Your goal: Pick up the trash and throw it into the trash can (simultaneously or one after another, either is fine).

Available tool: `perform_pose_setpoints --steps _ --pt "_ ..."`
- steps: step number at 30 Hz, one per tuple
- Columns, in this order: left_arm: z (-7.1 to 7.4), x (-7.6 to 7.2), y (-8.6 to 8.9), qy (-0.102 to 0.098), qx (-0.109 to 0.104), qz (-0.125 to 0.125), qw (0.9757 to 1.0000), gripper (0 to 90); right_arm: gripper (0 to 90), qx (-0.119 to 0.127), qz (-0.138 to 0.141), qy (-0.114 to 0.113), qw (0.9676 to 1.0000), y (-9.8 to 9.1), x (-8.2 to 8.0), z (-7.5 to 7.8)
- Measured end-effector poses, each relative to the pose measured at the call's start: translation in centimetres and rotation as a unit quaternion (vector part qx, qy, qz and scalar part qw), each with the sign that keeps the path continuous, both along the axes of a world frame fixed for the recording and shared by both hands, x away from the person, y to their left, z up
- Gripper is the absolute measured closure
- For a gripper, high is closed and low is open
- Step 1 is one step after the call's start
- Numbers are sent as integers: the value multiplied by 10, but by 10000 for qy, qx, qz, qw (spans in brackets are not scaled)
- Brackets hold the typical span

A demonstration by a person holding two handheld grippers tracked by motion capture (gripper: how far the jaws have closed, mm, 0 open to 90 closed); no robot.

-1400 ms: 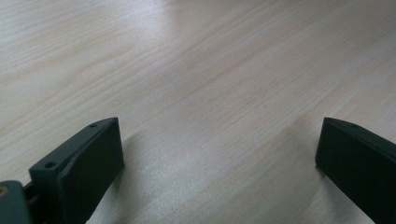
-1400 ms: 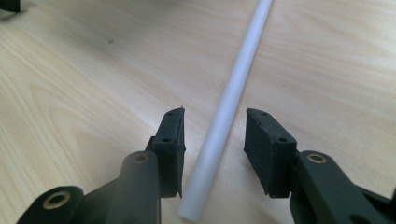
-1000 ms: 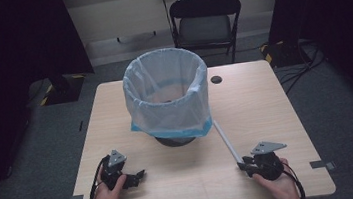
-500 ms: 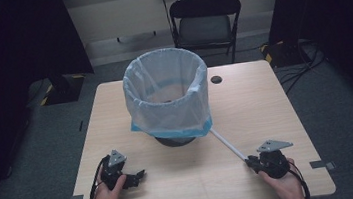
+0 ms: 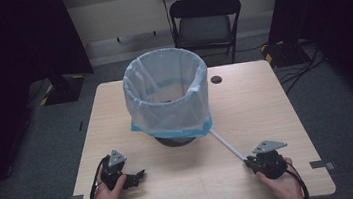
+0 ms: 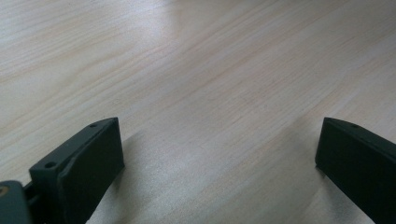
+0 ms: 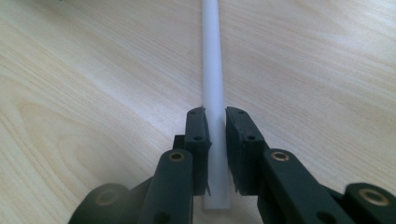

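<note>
A round bin [image 5: 168, 100] lined with a pale blue-white bag [image 5: 155, 109] is standing near the middle of the light wooden tabletop [image 5: 265, 104], slightly toward the far side, with the bag's rim folded down over the outside and ending in a blue band. A thin white strip [image 5: 227, 145] is running from the bag's lower right edge diagonally toward the near right. The right gripper [image 5: 250, 161] is sitting at the near right of the tabletop in the person's right hand [image 5: 281, 184], and it is clenching the near end of that strip; in the right gripper view the strip [image 7: 212, 93] is lying flat between the two black jaws, which are pressing against it from both sides, and stretching away across the wood. The left gripper [image 5: 137, 176] is resting at the near left in the person's left hand [image 5: 108, 190], released, its jaws standing wide apart over bare wood [image 6: 201, 93] in the left gripper view. A small dark hole [image 5: 216, 80] is showing in the tabletop to the right of the bin. A black folding chair [image 5: 206, 20] is standing beyond the far edge.
</note>
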State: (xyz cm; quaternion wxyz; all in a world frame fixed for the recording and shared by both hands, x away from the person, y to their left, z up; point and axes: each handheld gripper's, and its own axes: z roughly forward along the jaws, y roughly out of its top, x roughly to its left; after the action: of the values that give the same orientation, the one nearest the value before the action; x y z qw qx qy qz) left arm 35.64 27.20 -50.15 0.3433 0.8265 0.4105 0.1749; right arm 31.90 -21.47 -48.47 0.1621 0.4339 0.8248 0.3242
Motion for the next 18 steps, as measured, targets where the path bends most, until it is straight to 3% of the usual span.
perform_pose_setpoints --steps 9,18 --pt "0 0 0 2 2 -8 10000 3 804 203 -263 -3 9994 -2 2 -1" --pt "0 0 0 0 -2 2 10000 3 804 587 -615 -306 9959 -13 3 14"
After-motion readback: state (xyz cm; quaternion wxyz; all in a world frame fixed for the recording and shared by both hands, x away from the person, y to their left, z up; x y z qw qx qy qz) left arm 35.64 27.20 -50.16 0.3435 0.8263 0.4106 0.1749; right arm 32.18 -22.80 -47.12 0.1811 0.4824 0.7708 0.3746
